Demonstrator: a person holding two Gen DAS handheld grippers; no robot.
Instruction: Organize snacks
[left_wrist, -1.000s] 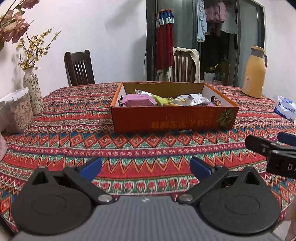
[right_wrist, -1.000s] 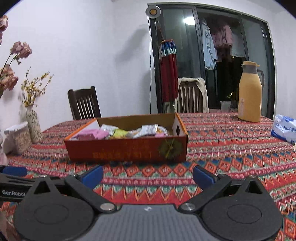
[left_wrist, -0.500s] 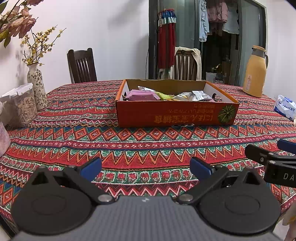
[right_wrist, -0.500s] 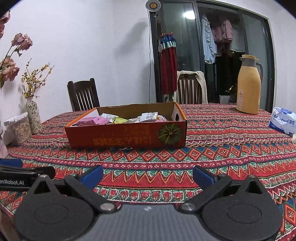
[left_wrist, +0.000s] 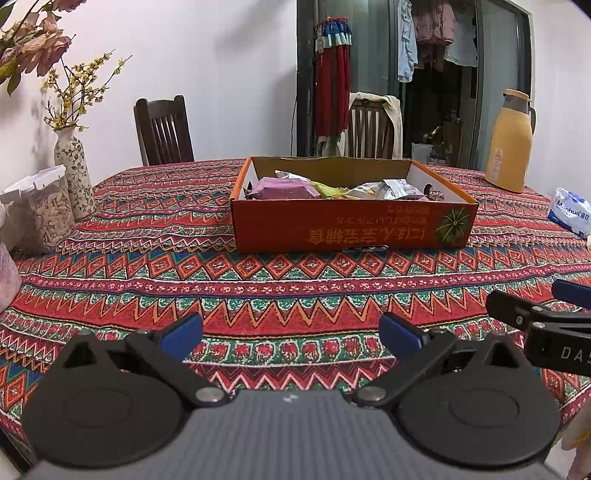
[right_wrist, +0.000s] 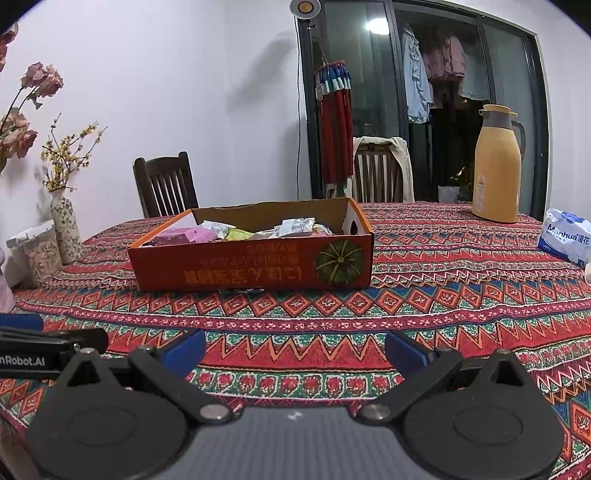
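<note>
An orange cardboard box (left_wrist: 351, 229) (right_wrist: 255, 266) sits mid-table with several snack packets inside, among them a pink one (left_wrist: 282, 190) (right_wrist: 184, 234) and pale foil ones (left_wrist: 391, 190) (right_wrist: 295, 227). My left gripper (left_wrist: 291, 334) stands open over the near part of the tablecloth, well short of the box, nothing between its blue pads. My right gripper (right_wrist: 295, 349) is open and empty too, level with the left one. Each gripper's fingers show at the edge of the other's view.
A patterned red tablecloth (left_wrist: 184, 280) covers the table. At the left stand a vase (left_wrist: 74, 177) and a lidded container (left_wrist: 40, 214). A yellow thermos jug (right_wrist: 496, 170) and a white tissue pack (right_wrist: 565, 236) are at the right. Two chairs (left_wrist: 164, 129) stand behind the table.
Both grippers have drawn back and lowered, so the box looks farther away. Both stayed open and empty. The box and its snacks have not moved.
</note>
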